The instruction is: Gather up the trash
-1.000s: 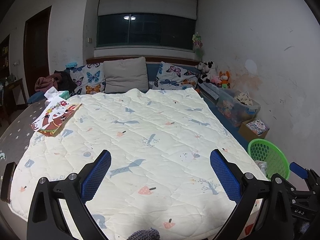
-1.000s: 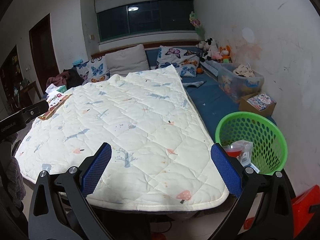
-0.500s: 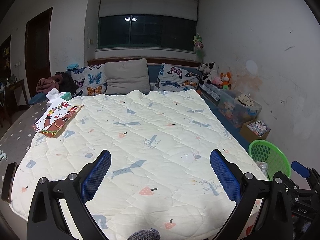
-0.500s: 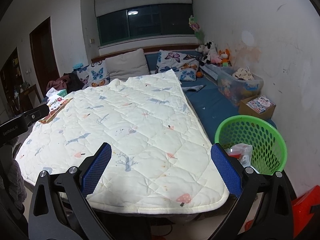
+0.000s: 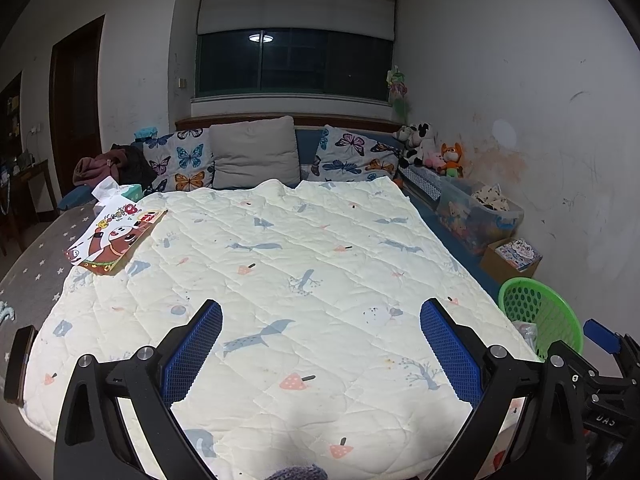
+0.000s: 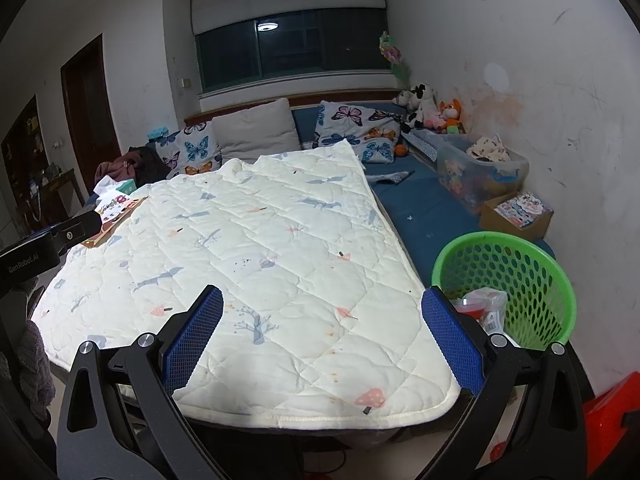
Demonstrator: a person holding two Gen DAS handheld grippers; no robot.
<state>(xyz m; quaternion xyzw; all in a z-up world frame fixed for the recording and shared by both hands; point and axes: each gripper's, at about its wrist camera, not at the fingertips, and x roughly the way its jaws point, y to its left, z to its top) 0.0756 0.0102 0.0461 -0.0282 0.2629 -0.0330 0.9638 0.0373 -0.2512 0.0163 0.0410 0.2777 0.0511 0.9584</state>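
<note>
The round green plastic basket with its perforated wall [image 6: 532, 280] stands on the floor just beside the right-hand corner of the bed, and there is already rubbish in it: a crumpled clear plastic wrapper with red print [image 6: 482, 308] lies near its bottom. So some collecting looks done. From where I stand the cream quilted bedspread printed with mushrooms and whales [image 5: 288, 280] shows no loose scraps across its middle or near edge. What is still lying about is at the far left: a flat colourful cartoon-printed box or book [image 5: 114, 240] on the quilt's corner, and behind it a teal tissue box with a white tissue sticking up [image 5: 120, 192]. Whether either counts as trash I can't say. A few tiny pale specks dot the blue mattress [image 6: 416, 208] to the right of the quilt, too small to tell.

The left gripper [image 5: 320, 344] hangs over the foot of the bed with its blue pads wide apart, nothing between them. The right gripper [image 6: 322, 340] is likewise spread and empty, hovering over the quilt's near right corner, close to the basket
</note>
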